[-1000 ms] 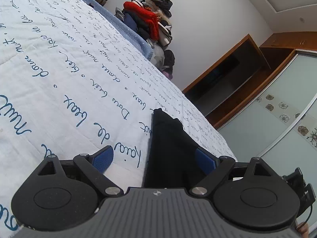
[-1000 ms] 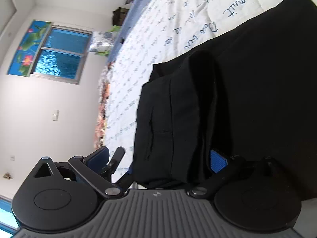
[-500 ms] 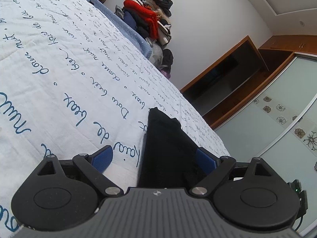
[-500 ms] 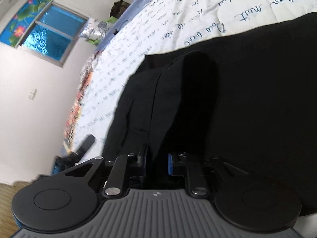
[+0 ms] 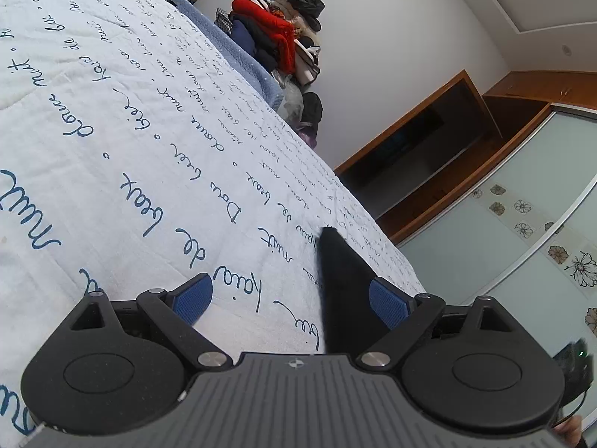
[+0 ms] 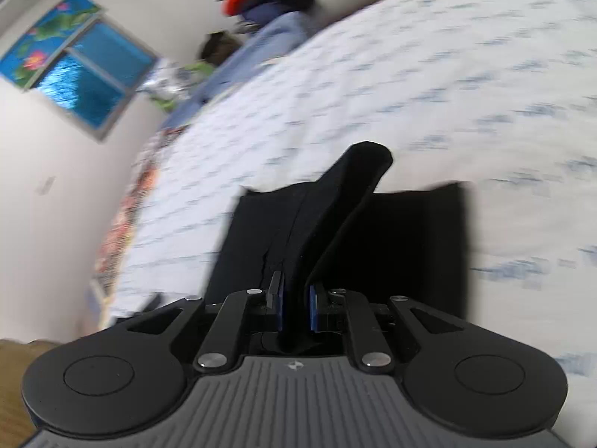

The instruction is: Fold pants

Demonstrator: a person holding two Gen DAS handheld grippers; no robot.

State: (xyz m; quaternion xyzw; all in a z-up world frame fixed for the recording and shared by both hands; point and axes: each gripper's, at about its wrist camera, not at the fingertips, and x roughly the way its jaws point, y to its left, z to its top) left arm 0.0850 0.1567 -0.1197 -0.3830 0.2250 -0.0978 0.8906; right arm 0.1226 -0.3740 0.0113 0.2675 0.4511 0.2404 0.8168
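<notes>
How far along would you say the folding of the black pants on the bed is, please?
Early to midway. The black fabric pants already lie as a flat dark block on the white script-printed bedspread. The right tongs are closing on a raised fold; the left tongs stand open beside an edge. Laying that fold over remains.

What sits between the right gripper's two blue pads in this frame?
In the right wrist view, a bunched fold of the black pants runs up between the pads of the right gripper, whose jaws are closing on it. Nothing else lies there.
</notes>
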